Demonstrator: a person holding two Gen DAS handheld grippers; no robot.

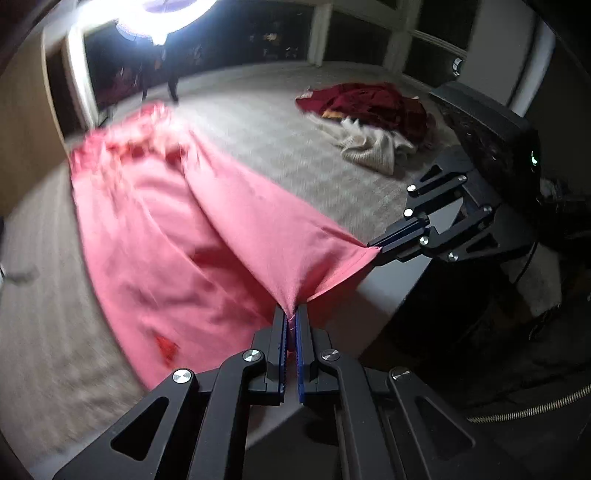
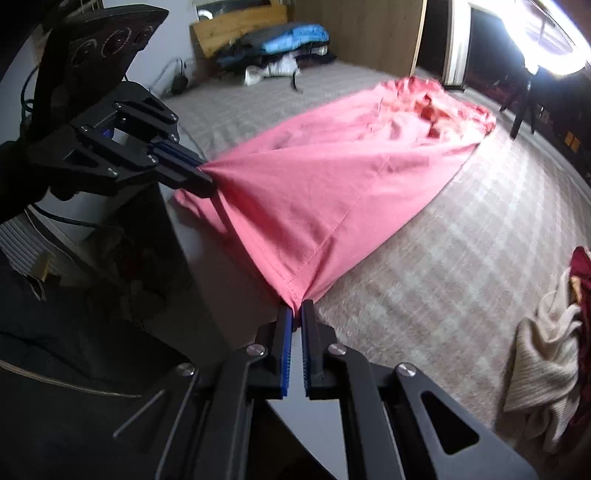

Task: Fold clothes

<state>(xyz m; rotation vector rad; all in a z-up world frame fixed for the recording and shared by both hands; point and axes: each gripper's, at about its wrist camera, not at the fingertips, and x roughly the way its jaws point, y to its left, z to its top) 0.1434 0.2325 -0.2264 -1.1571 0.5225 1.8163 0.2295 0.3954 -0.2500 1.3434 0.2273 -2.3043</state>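
Note:
A pink garment lies stretched along the grey checked bed cover; it also shows in the right wrist view. Its far end is bunched and rumpled. My left gripper is shut on one near corner of the garment. My right gripper is shut on the other near corner. Each gripper shows in the other's view: the right gripper at the right, the left gripper at the left. The near hem hangs taut between them, lifted off the bed.
A heap of dark red and cream clothes lies on the bed to the right, also in the right wrist view. A bright lamp glares at the far end. Blue and dark items sit by a wooden headboard. The bed edge is near the grippers.

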